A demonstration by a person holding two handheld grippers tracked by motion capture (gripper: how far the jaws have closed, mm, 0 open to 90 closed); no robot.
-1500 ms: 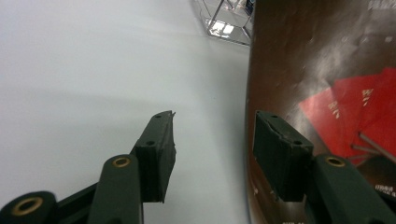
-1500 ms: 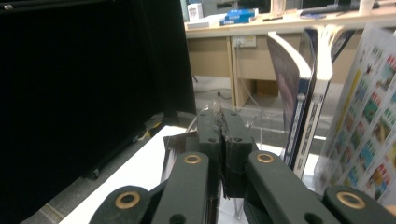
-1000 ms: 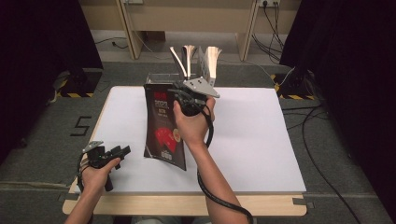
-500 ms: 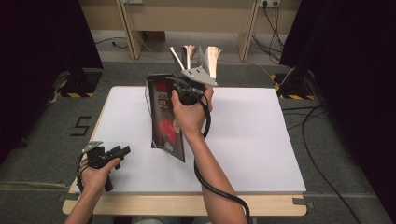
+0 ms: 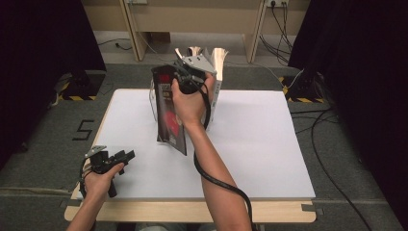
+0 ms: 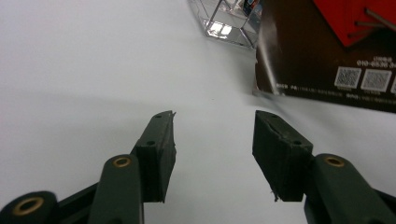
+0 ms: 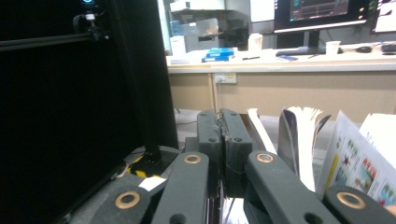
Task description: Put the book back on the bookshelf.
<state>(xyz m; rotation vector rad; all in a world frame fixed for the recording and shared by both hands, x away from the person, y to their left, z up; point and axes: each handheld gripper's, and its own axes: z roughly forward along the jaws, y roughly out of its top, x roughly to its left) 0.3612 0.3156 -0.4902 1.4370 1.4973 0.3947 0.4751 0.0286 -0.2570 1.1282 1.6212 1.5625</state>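
Landmark: the clear rack (image 5: 215, 91) at the far edge of the table (image 5: 269, 144) — every place below is given from it.

Thing in hand: your right hand-held gripper (image 5: 185, 77) has its jaws pressed together on the top edge of the dark magazine (image 5: 169, 113); in the right gripper view the black pads (image 7: 223, 140) meet with what looks like a thin edge pinched between them, though the sheet itself is hard to make out there.

Where it is: the magazine hangs upright just to the near-left of the rack, with its lower corner about at the table surface — whether it touches, I cannot tell.

Long axis: it runs top to bottom, nearly vertical, and slopes a little toward you at the lower end.

Which way to go: the rack's slots lie just beyond and to the right of the magazine, with other leaflets (image 7: 299, 140) already standing in them. My read is that you need to carry it up and over the rack, with its flat face in line with the dividers.

Nearer hand: the right one, by far.

Other hand: your left hand-held gripper (image 5: 126, 155) rests at the near-left corner of the table, well apart from the rack, its jaws apart and empty and aimed toward the magazine's lower edge (image 6: 327, 88).

Risk: a floppy sheet held by one edge could catch a divider.
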